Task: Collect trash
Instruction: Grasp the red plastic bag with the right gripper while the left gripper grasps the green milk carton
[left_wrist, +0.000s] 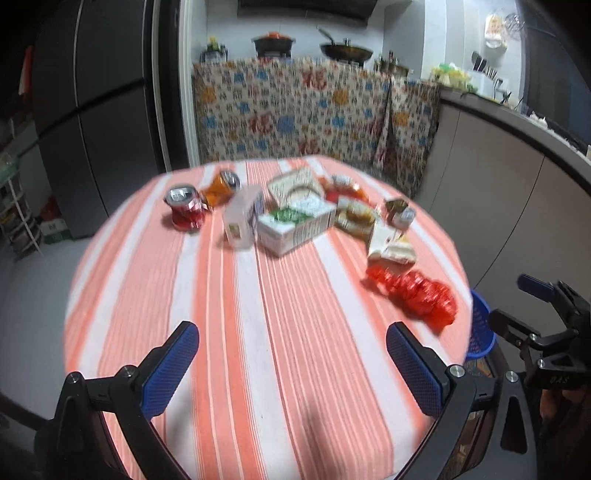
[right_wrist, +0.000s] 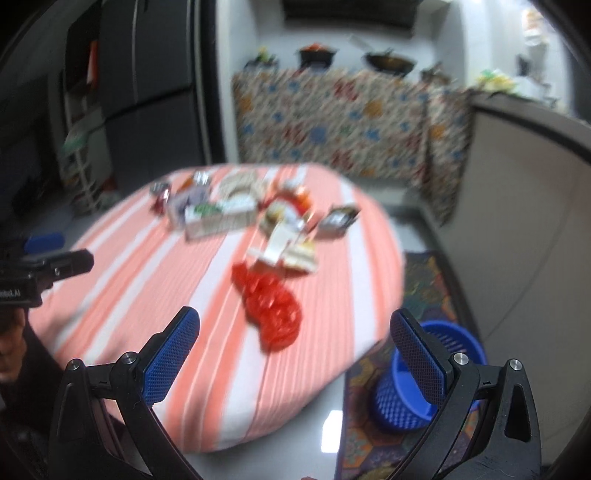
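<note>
Trash is heaped at twelve o'clock on the tabletop (left_wrist: 229, 332), a red wrapper (right_wrist: 273, 306) nearest your right tool (right_wrist: 293, 354). Both it and your left tool (left_wrist: 291, 365) are spread, empty. Thin crinkly film may slip before the blue basket (right_wrist: 458, 339) at four o'clock.

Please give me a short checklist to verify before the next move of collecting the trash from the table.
1. Left gripper jaws open, empty: ok.
2. Right gripper jaws open, empty: ok.
3. Blue basket on the floor beside the table, reachable: ok.
4. Basket empty: cannot tell.
5. Red plastic bag nearest, nothing lying on it: ok.
6. Sharp view of the trash pile: not ok, blurred.
</note>
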